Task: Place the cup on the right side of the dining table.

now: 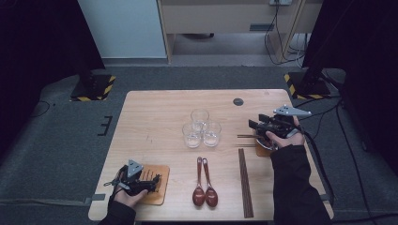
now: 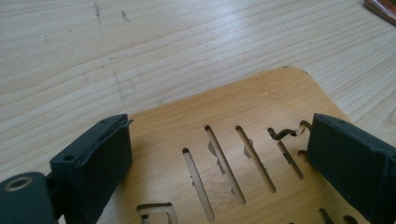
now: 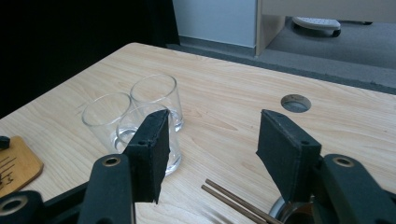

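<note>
the right gripper (image 1: 257, 125) hangs over the table's (image 1: 155, 117) right side, jaws wide and empty, aimed at three glasses (image 1: 201, 129) clustered mid-table. in the right gripper view the nearest glass (image 3: 152, 137) sits just past the left jaw, touching or nearly touching its two neighbours. these look like thin clear tumblers: light, stiff, slick and breakable, so a firm squeeze across the wall near the rim, or one jaw inside and one outside, is probably the safest hold. the tight cluster leaves little room for a jaw between glasses, and a nudge could knock one into another.

the left gripper (image 1: 152, 183) rests low over a slotted wooden coaster (image 2: 243, 121) at the near left corner, jaws apart with nothing between them.

a second coaster (image 1: 261, 150) is mostly hidden under the right hand. a pair of thin sticks (image 3: 233, 199) runs out of the right gripper view's bottom edge, and a round rim under the right jaw is too cut off to identify. whether the glasses hold any water is hard to tell.
</note>
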